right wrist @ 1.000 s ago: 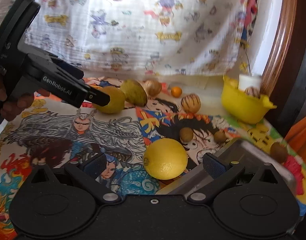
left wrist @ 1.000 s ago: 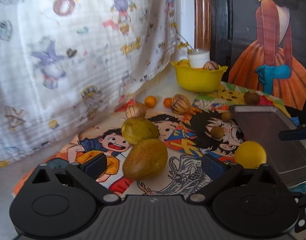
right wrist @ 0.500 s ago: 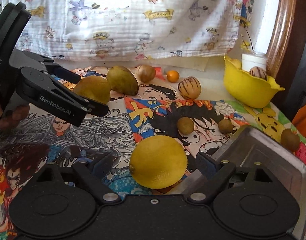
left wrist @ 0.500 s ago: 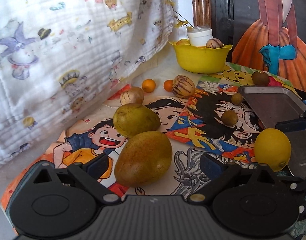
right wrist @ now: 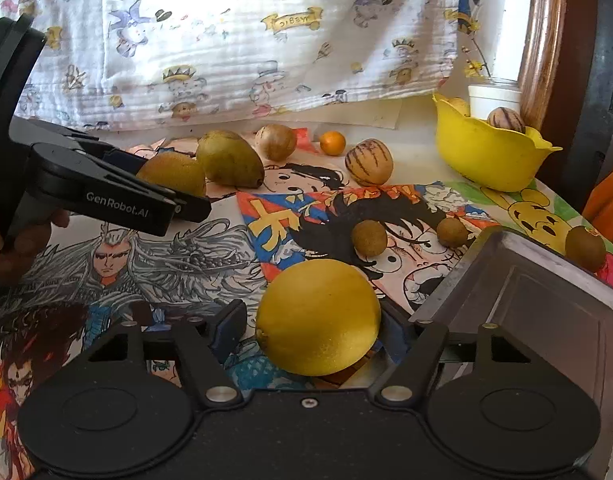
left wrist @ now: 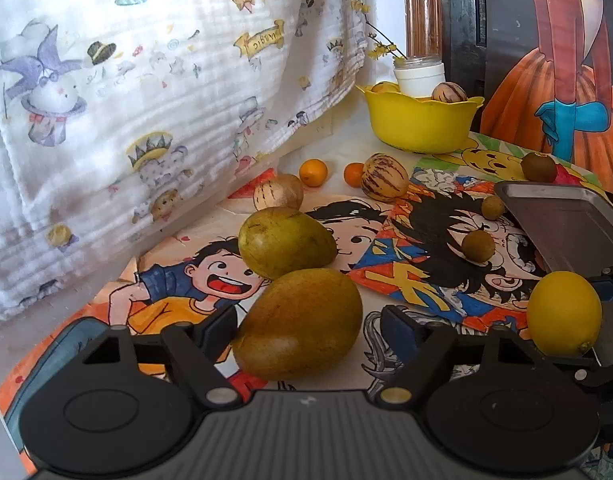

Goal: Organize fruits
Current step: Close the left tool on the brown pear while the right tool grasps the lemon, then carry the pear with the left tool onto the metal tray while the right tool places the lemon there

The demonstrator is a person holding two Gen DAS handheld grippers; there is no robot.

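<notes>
Both my jaws are closing: left gripper [left wrist: 306, 326] around a mango [left wrist: 298, 324], right gripper [right wrist: 306, 330] around a lemon [right wrist: 318, 316], neither clamped yet.

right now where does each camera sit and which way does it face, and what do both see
Left wrist: on the left gripper, looking forward and down at a brownish pear between its closing jaws; no hand shows.
Right wrist: on the right gripper, facing a lemon between its closing jaws; the left gripper and fingers show at left.
Shared: pear, lemon, metal tray, yellow bowl.
</notes>
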